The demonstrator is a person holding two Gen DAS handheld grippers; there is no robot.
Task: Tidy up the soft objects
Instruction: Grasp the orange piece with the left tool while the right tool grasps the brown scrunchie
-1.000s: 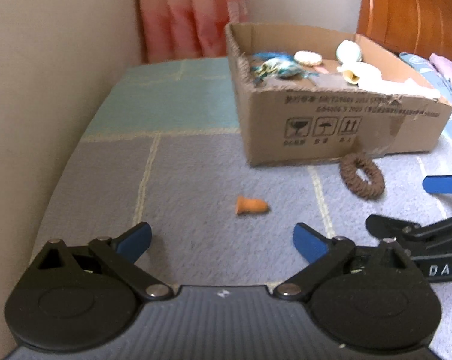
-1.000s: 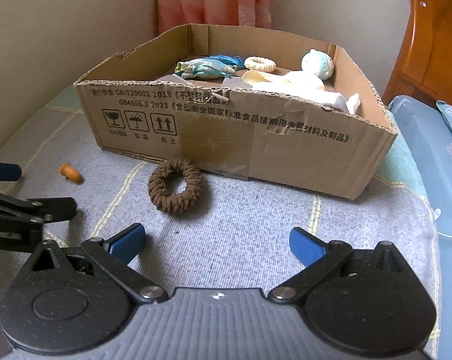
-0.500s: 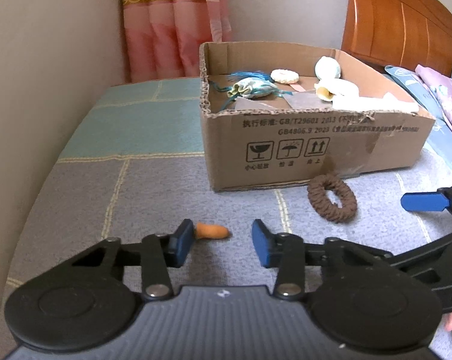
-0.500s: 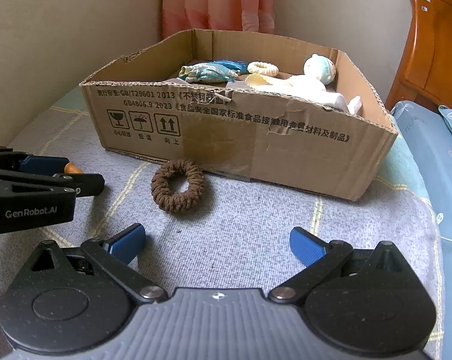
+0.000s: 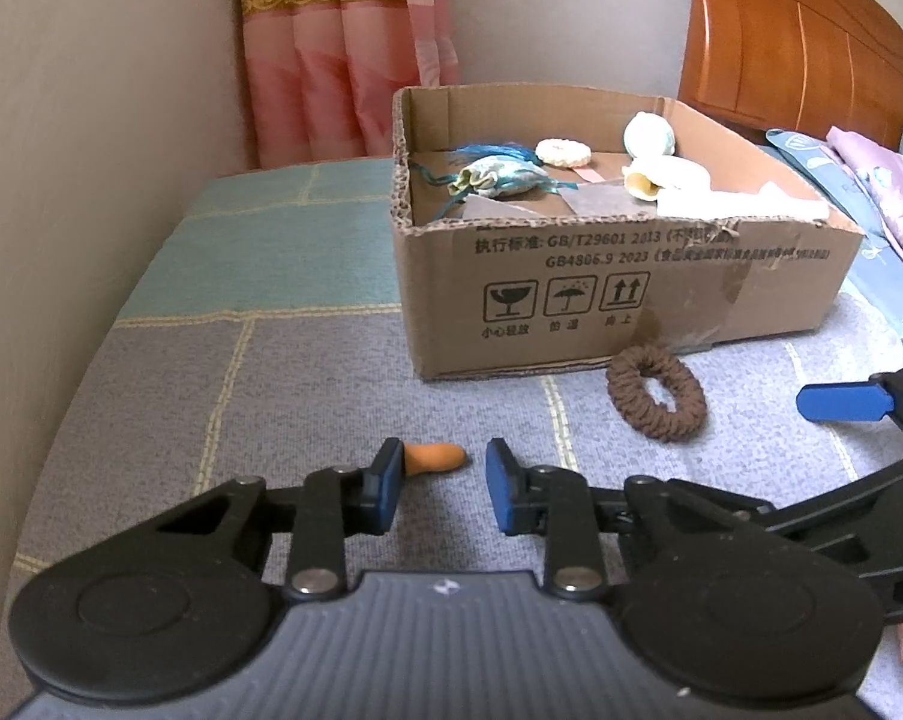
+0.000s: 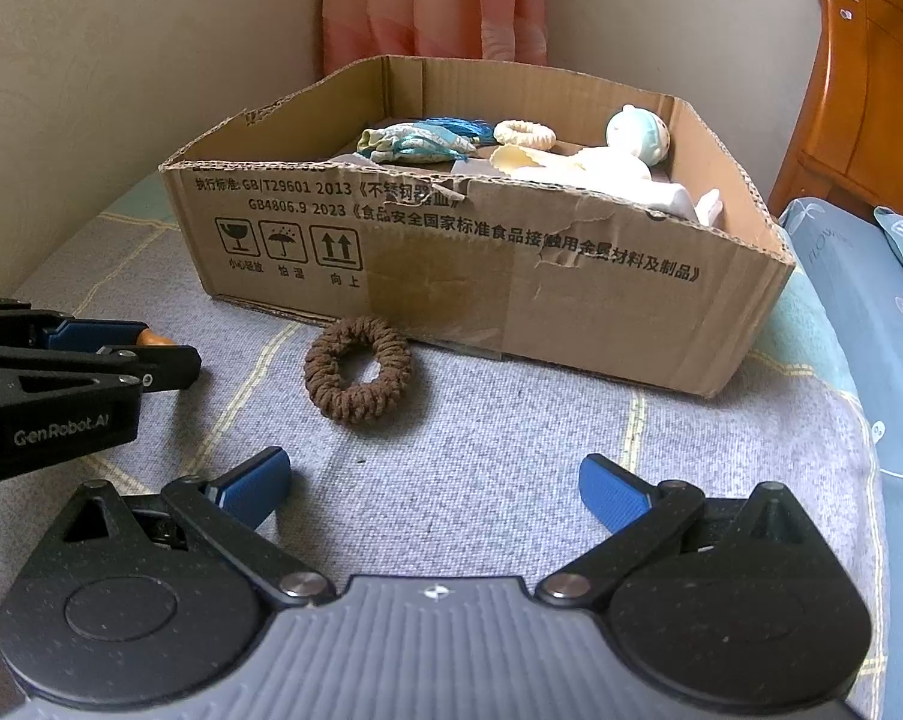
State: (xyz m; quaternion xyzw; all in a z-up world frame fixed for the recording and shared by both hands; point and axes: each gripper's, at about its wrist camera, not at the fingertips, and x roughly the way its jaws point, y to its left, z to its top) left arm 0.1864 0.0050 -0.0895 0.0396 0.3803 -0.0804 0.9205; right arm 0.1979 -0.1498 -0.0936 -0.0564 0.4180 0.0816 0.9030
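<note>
Bed with grey and teal patchwork cover (image 5: 307,378), beige wall on the left, pink curtain (image 5: 343,60) behind, wooden headboard (image 5: 811,42) far right.

Going left to right: left gripper (image 5: 440,483) low over the cover, jaws closing, narrow gap left between the pads. Small orange plug (image 5: 436,458) lies on the cover at the fingertips, its wide end right against the left pad; the other pad looks clear of it, so not clamped yet. From the right wrist view only an orange tip shows past the left gripper's finger.

Next, cardboard box (image 5: 601,300) beyond, already holding a teal pouch (image 5: 499,177), a cream ring (image 5: 562,151), a pale doll (image 6: 634,135) and white cloth. Brown scrunchie (image 5: 656,391) lies on the cover just in front of the box wall, untouched.

Right gripper (image 6: 434,489) hovers wide apart, nothing between the pads, scrunchie ahead of it and slightly left.

Progress: well along by the look of it; plug and scrunchie are the only loose items in view.
</note>
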